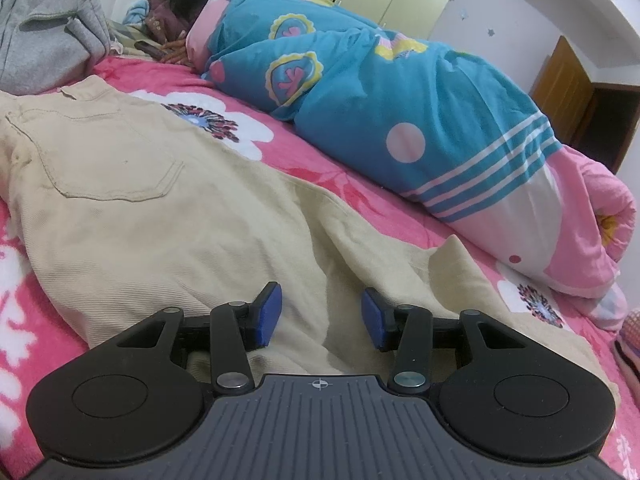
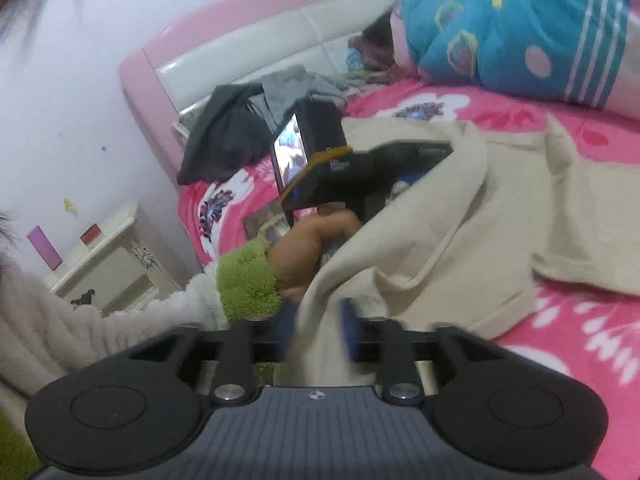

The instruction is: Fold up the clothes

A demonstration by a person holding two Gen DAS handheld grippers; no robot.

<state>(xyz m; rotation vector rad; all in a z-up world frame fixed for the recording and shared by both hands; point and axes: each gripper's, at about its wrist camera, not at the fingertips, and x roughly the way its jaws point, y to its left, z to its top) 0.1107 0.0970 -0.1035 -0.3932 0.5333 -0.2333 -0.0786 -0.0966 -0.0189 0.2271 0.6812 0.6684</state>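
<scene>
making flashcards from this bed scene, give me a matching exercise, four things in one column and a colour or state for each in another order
1 trousers
2 quilt
3 left gripper
4 right gripper

a open, over the cloth
b beige, spread on the bed
c blue with pink dots
d closing on a lifted beige fold

Pairs: 1-b, 2-c, 3-a, 4-d

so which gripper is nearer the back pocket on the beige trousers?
Left, as far as the views show. The left gripper hovers open over the beige trousers, the back pocket just ahead. The right gripper pinches a trouser fold; no pocket shows there.
</scene>
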